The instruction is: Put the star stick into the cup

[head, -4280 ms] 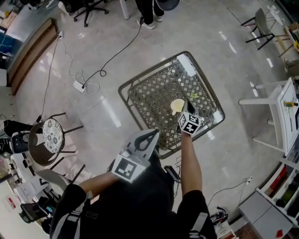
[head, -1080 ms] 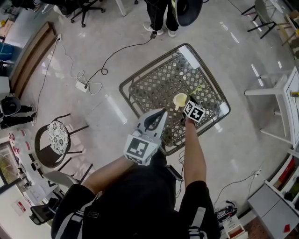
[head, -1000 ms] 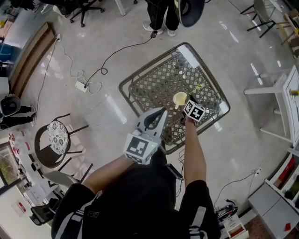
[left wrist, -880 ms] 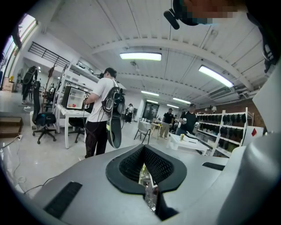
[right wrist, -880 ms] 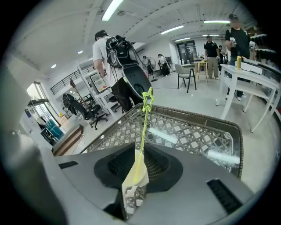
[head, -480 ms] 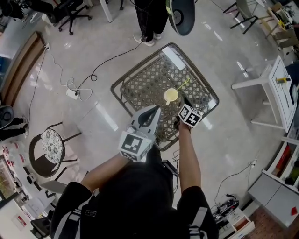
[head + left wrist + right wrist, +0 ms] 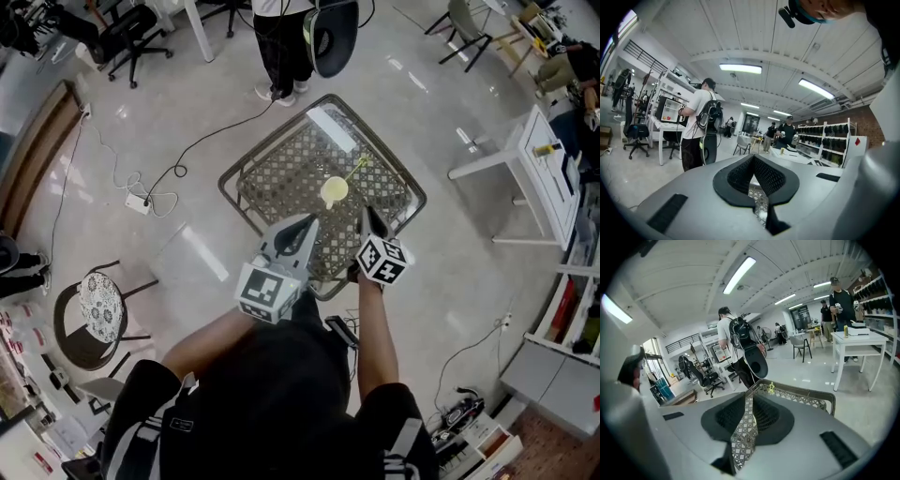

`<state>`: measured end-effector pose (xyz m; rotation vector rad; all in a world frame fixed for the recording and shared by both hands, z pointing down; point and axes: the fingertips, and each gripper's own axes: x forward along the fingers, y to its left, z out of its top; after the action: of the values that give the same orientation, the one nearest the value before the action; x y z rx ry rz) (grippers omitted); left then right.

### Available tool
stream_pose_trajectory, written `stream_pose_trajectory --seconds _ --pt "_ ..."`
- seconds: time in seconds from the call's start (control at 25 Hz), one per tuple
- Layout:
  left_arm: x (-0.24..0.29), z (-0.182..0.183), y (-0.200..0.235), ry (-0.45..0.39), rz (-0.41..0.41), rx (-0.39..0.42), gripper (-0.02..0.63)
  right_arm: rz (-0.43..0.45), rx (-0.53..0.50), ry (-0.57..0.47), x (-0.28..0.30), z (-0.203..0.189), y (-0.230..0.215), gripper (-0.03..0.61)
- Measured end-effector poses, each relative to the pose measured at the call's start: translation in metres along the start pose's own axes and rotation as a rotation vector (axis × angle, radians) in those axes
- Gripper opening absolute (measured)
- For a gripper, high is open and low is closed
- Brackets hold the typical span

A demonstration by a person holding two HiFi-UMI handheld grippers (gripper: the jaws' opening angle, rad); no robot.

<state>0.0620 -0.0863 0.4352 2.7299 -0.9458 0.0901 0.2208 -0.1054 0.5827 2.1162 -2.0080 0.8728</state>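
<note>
A yellow cup [image 7: 334, 191] stands near the middle of the metal lattice table [image 7: 274, 137]. The thin yellow-green star stick [image 7: 353, 170] leans out of the cup toward the far right. Its star [image 7: 771, 388] shows above the table rim in the right gripper view. My right gripper [image 7: 367, 214] hovers shut and empty just on my side of the cup, apart from it; its pads [image 7: 740, 420] meet at the tip. My left gripper [image 7: 307, 221] is over the table's near edge, also shut and empty, with its pads [image 7: 765, 173] closed at the tip.
A person [image 7: 281, 37] with a round black pack [image 7: 325, 39] stands at the table's far side. A white side table [image 7: 539, 164] is to the right, with shelves [image 7: 562, 356] behind it. A cable and power strip [image 7: 139, 202] lie on the floor at left, near a round-seat chair [image 7: 98, 305].
The right gripper, close against the cup 4.3 s ago, has drawn back toward me. The star stick stays leaning in the cup. The left gripper has moved forward to the table's edge.
</note>
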Motion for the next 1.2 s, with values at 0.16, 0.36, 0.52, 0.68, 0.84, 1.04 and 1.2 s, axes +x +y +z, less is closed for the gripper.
stream_pose_trajectory --seconds 0.16,0.36,0.52,0.68,0.84,1.04,1.2 --pt "-0.012 0.007 -0.007 -0.008 -0.014 0.004 0.015 0.012 -0.022 -0.052 -0.038 0.010 0.020 0.042" --pt "-0.024 0.013 -0.014 -0.022 -0.029 0.005 0.015 0.012 -0.054 -0.114 -0.079 0.021 0.041 0.035" --pt "-0.034 0.014 -0.022 -0.035 -0.044 -0.004 0.015 0.012 -0.041 -0.171 -0.114 0.028 0.054 0.029" --pt "-0.042 0.010 -0.029 -0.025 -0.055 -0.010 0.015 0.010 -0.057 -0.208 -0.146 0.028 0.070 0.025" --pt "-0.046 0.007 -0.031 -0.018 -0.053 -0.011 0.015 0.020 -0.080 -0.214 -0.169 0.018 0.088 0.017" --pt "-0.047 0.003 -0.028 -0.010 -0.047 -0.015 0.015 0.019 -0.089 -0.213 -0.180 0.008 0.096 0.011" --pt "-0.048 0.000 -0.031 0.000 -0.046 -0.010 0.015 0.006 -0.078 -0.229 -0.184 0.013 0.090 0.011"
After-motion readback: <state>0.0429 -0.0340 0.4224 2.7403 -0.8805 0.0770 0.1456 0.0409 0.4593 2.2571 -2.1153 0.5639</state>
